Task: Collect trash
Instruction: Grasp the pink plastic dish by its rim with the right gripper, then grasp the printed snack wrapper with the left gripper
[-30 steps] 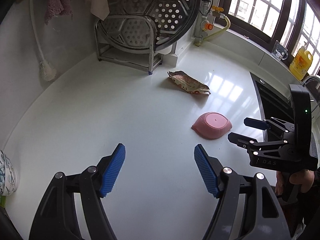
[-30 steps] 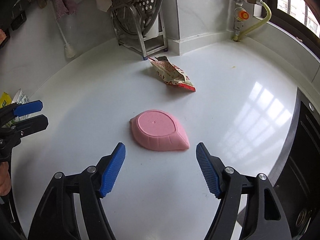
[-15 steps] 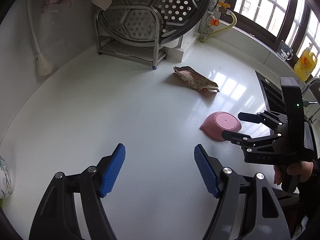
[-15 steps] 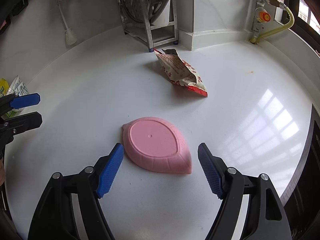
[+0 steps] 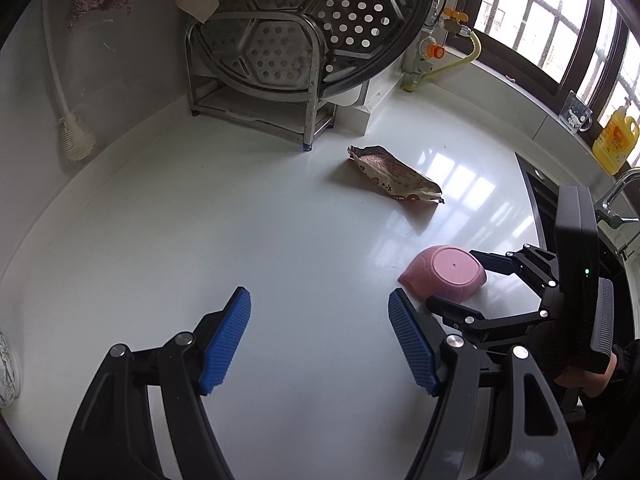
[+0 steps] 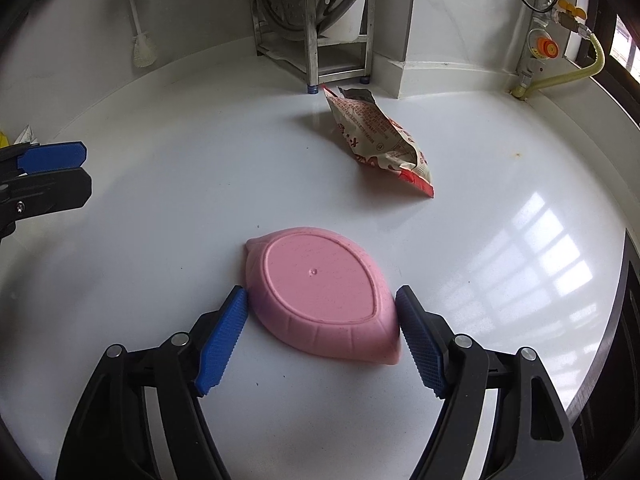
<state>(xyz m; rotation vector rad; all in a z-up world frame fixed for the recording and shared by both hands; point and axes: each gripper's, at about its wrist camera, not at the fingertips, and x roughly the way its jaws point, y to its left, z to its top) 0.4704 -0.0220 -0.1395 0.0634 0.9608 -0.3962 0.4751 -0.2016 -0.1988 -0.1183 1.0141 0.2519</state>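
Left wrist view: left claw (image 5: 319, 342) is hanging released over bare worktop (image 5: 240, 240); snack wrapper (image 5: 396, 175) is lying near steel rack (image 5: 260, 92).
Right wrist view: right claw (image 6: 322, 338) is straddling upturned pink dish (image 6: 322, 294), released; wrapper is lying beyond the dish.

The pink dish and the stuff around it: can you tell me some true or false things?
1. The pink dish lies upside down on the white counter. True.
2. The right gripper has lifted the dish into the air. False: the dish sits on the counter, between the open fingers.
3. The left gripper holds the snack wrapper. False: it is empty, and the wrapper lies farther off on the counter.
4. The wrapper lies near the foot of the metal rack. True.
5. The wrapper is inside the pink dish. False: they lie apart.
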